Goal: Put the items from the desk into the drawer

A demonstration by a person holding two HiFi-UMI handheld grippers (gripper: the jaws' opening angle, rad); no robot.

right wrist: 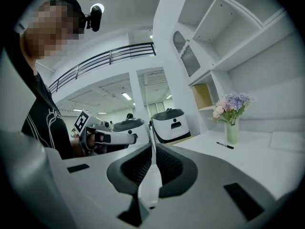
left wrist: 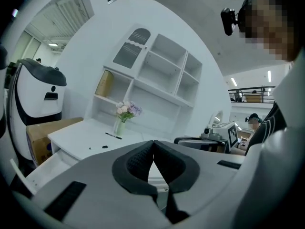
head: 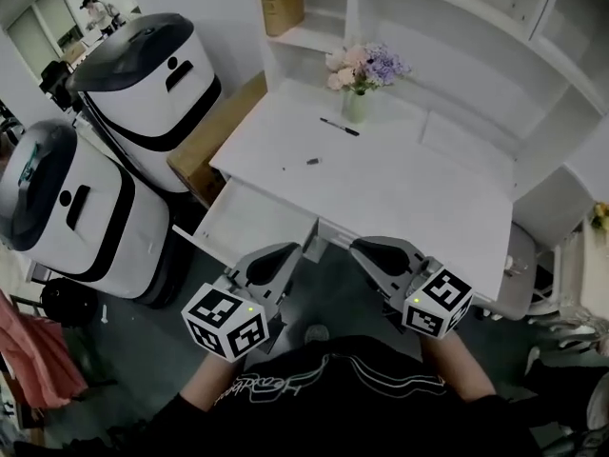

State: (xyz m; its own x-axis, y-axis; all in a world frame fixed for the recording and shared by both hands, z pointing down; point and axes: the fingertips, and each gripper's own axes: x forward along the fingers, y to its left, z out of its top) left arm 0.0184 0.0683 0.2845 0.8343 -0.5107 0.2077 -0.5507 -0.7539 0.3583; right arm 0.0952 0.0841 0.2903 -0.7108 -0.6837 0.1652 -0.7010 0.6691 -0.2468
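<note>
On the white desk (head: 400,193) a black pen (head: 339,127) lies near a vase of flowers (head: 357,74). A small dark item (head: 312,161) rests closer to the front. At the desk's front left a white drawer (head: 249,219) stands pulled out, and its visible part looks bare. My left gripper (head: 285,252) hovers just before the drawer, shut and empty. My right gripper (head: 366,248) is level with it at the desk's front edge, also shut and empty. The left gripper view shows the pen (left wrist: 113,136) and the small item (left wrist: 105,147) beyond the closed jaws.
Two white machines with black tops (head: 143,79) (head: 57,203) stand left of the desk, beside a cardboard box (head: 211,133). A white shelf hutch (head: 447,27) rises behind the desk, with a brown box (head: 281,3) in one compartment. A white sheet (head: 466,146) lies at the desk's right.
</note>
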